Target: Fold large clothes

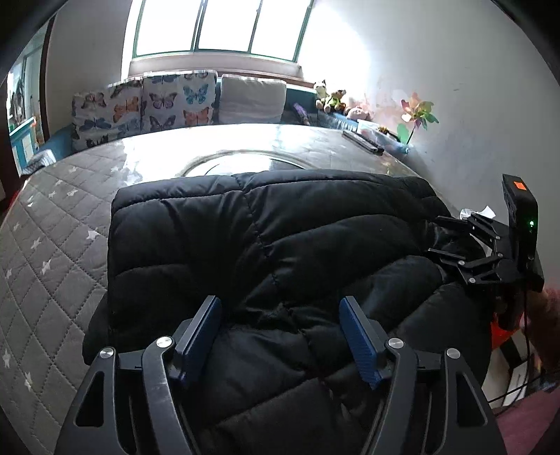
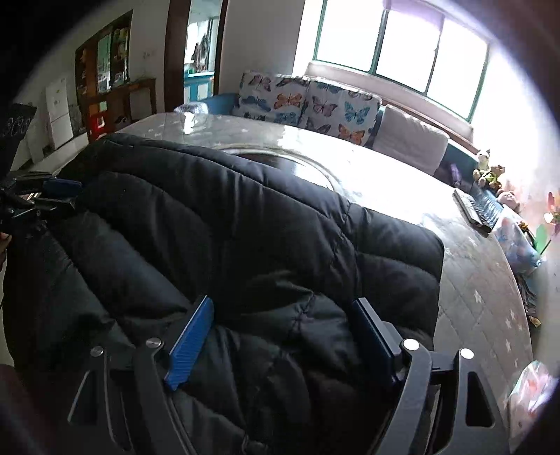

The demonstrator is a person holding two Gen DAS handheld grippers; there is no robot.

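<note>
Garment: I have a black quilted puffer jacket [image 1: 266,245] lying on the table [image 1: 52,245], which is covered in a grey quilted cloth with white stars. It looks already doubled over, with a straight far edge and a looser, bunched near edge under my grippers.

Left gripper [image 1: 281,332]: my jaws stand apart, blue pads clear on either side of a rumpled ridge of the jacket. Nothing is pinched.

Right gripper [image 2: 281,327]: released too, pads spread over the jacket's near part with fabric between them but not pressed. In the left view I see it at the jacket's right side [image 1: 451,241].

Handling: I judge this thing bulky but light, soft and springy; the padding will puff back after pressing. The shell looks smooth and slightly shiny, so likely slippery between the pads.

Where to grip: I would take a full thick bite at the near corners or along a stitched seam, not a thin pinch of shell fabric, which may slide out.

Risk: an uneven lift could let the layers shear and undo the fold.

Surroundings: a butterfly-print cushion [image 1: 168,101] and a window [image 1: 217,28] lie beyond the table, well apart.
</note>
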